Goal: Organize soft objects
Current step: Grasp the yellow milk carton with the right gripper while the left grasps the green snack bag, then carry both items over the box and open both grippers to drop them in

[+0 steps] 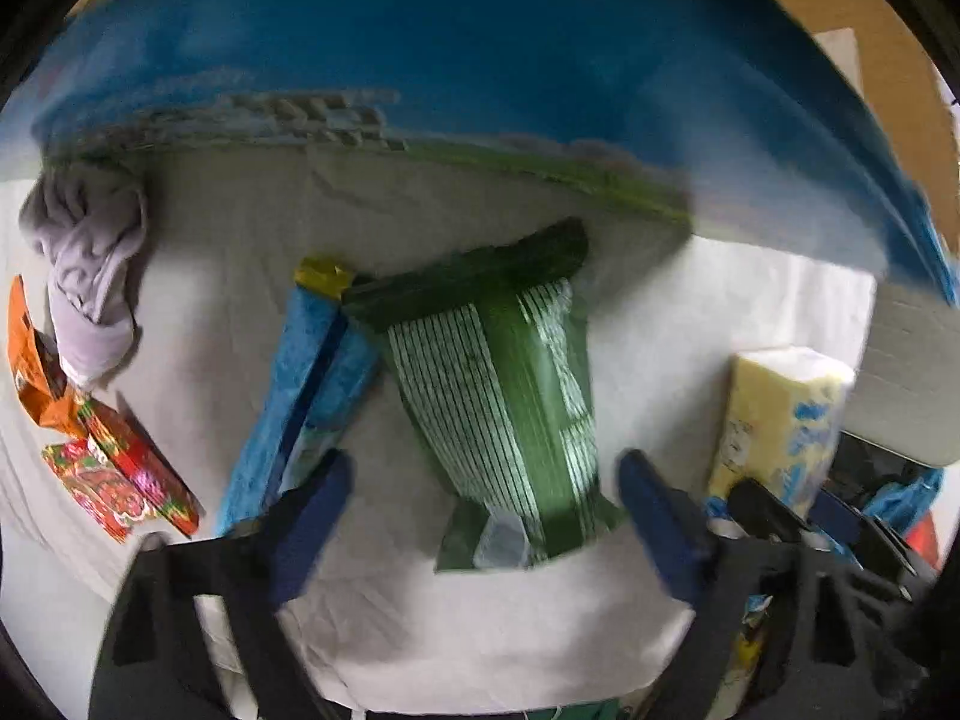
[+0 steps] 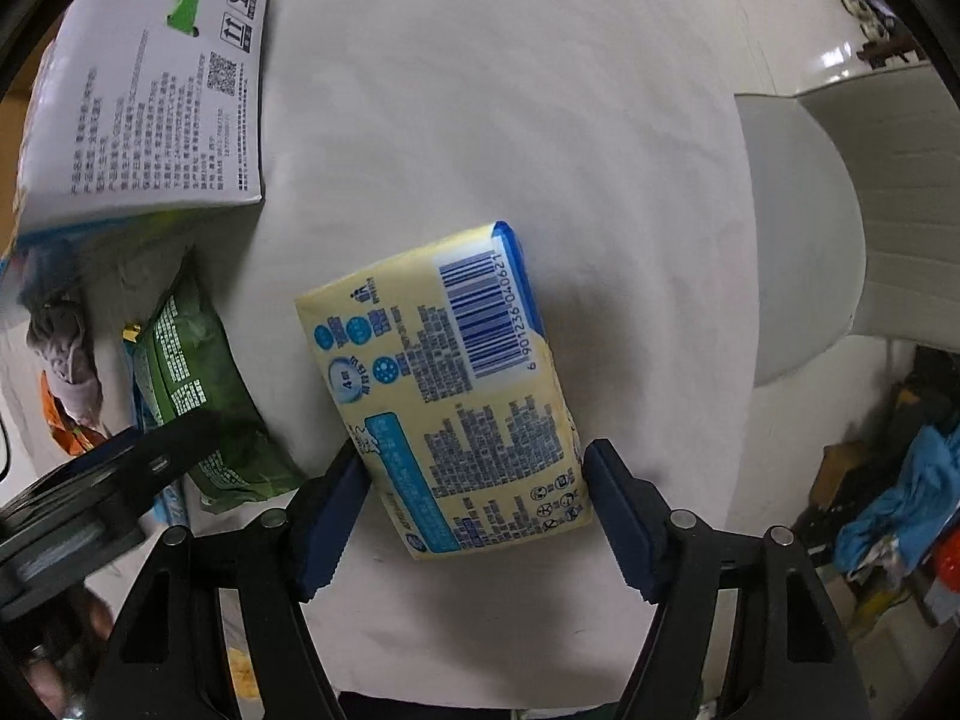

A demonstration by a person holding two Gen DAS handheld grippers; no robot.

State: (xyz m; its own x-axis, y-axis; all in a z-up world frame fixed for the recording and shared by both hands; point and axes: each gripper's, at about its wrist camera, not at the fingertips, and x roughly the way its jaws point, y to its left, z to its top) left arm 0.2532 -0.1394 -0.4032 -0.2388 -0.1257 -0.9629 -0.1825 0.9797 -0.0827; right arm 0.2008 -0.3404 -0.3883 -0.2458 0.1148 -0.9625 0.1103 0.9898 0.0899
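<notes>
The sorting seems only partly done. The right gripper pinches the pale yellow soft plastic tissue pack at its lower end, above the white cloth-covered surface. The left gripper is spread, with nothing between its fingers, over the green striped plastic pouch. A blue flat packet, a crumpled grey cloth and red-orange snack bags lie loose beside the big blue-and-white carton.
</notes>
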